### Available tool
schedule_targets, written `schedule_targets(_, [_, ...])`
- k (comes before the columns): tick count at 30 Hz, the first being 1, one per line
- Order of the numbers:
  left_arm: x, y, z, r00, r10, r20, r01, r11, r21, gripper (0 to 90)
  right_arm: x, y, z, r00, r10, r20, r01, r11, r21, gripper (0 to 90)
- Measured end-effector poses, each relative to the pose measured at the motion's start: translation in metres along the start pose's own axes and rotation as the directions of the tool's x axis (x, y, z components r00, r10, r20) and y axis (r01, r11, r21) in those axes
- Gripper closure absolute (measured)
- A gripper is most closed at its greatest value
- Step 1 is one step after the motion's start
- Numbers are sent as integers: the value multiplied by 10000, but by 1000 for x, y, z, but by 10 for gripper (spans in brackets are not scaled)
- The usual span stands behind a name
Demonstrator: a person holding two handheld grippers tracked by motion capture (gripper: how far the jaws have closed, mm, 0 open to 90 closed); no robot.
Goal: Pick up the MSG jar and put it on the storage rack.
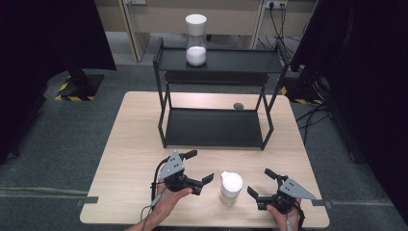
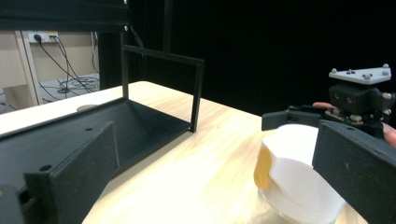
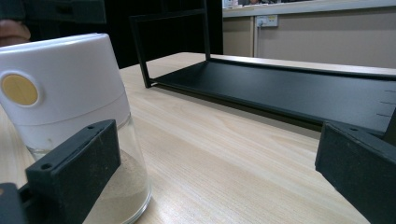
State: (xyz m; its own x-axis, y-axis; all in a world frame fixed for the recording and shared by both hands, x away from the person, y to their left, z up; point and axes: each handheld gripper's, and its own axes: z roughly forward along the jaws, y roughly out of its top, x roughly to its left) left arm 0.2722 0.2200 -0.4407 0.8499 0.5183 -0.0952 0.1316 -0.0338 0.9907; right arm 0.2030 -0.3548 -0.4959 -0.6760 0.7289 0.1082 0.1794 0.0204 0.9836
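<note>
A: The left gripper (image 1: 198, 167) has its jaws spread wide, holding nothing, and points toward the jar (image 1: 230, 188) that stands upright on the table (image 1: 130, 144) near the front edge, just to its right

B: And the right gripper (image 1: 258, 183)?

A: Also spread and empty, flanking the jar from the other side. The jar sits between the two, white lid up, long axis vertical

B: Which is nearer?

A: The left, I'd judge; one of its jaws already overlaps the lid in the left gripper view. The black shelf (image 1: 214, 130) lies well beyond
</note>
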Motion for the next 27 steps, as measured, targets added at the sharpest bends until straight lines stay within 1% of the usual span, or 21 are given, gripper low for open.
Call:
schedule_targets(3, [-1, -7, -1, 9998, 184, -67, -184, 9998, -11, 0, 0, 0, 0, 10000, -6, -3, 6, 10000, 3, 3])
schedule_targets(5, [0, -11, -2, 10000, 31, -32, -31, 10000, -23, 0, 0, 0, 0, 10000, -6, -4, 6, 10000, 15, 4])
schedule_targets(7, [-2, -14, -3, 9998, 157, -74, -157, 9999, -6, 0, 0, 0, 0, 10000, -22, -2, 22, 10000, 5, 4])
schedule_targets(12, [-6, -24, -6, 9996, 240, -155, -242, 9996, -115, 1, 0, 0, 0, 10000, -32, -4, 32, 10000, 11, 4])
schedule_targets(15, [-8, -28, -7, 9993, 349, -117, -349, 9994, -3, 1, 1, 0, -1, 10000, -64, -6, 64, 10000, -1, 4])
schedule_targets(18, [-9, -33, -8, 9996, 267, -82, -267, 9996, 42, 0, 1, 0, -1, 10000, -98, 17, 98, 9999, -36, 4])
schedule_targets(21, [-10, -35, -9, 9993, 350, -112, -349, 9993, 109, 0, 1, 0, -1, 9999, -114, 13, 115, 9999, -34, 4])
schedule_targets(27, [-10, -39, -8, 9996, 281, -78, -280, 9995, 129, 1, 1, 0, -3, 9999, -106, 41, 106, 9999, -37, 4])
